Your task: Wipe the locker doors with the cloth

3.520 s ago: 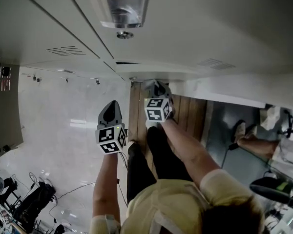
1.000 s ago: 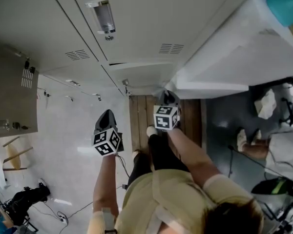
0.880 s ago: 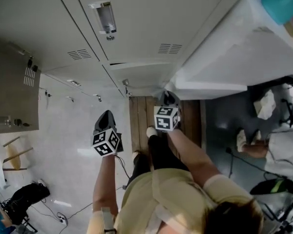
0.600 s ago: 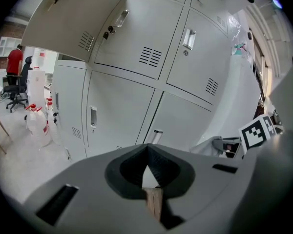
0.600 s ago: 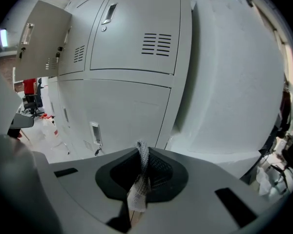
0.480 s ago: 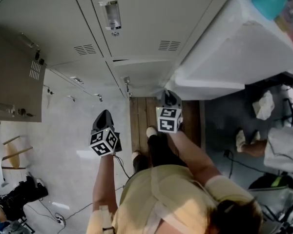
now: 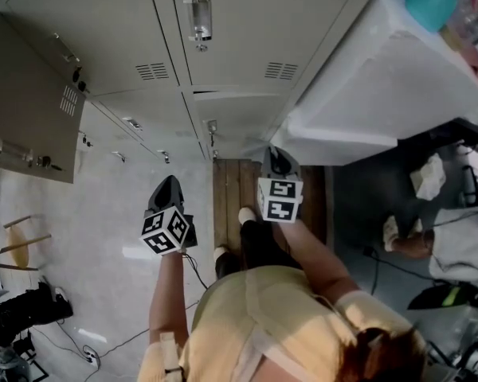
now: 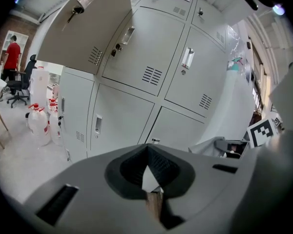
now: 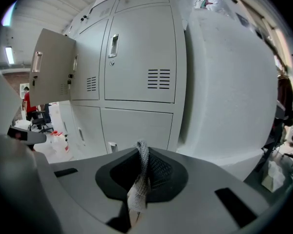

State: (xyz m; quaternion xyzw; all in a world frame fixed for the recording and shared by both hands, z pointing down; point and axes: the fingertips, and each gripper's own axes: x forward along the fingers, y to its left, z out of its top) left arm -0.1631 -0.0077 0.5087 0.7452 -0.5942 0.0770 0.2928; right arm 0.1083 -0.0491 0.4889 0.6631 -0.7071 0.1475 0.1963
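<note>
Grey locker doors (image 7: 239,30) fill the wall ahead, seen too in the left gripper view (image 8: 151,67) and the right gripper view (image 9: 141,57). My right gripper (image 7: 276,156) is held low near the bottom lockers, a little off the doors. In its own view the right gripper (image 9: 141,152) is shut on a thin strip of grey-white cloth (image 9: 139,182) that sticks up between the jaws. My left gripper (image 7: 169,183) hangs over the pale floor, further from the lockers. That left gripper (image 8: 147,150) is shut with nothing in it. The cloth does not show in the head view.
One locker door (image 7: 32,110) stands swung open at the upper left (image 8: 83,28). A big white block (image 7: 382,78) juts out beside the lockers on the right (image 9: 229,82). Wooden planks (image 7: 227,197) lie underfoot. Water jugs (image 8: 36,123) stand far left. A seated person (image 7: 454,245) is at right.
The head view has tilted so more of the lockers and the open door show. Both grippers have kept nearly the same low places, and the right one still holds the cloth.
</note>
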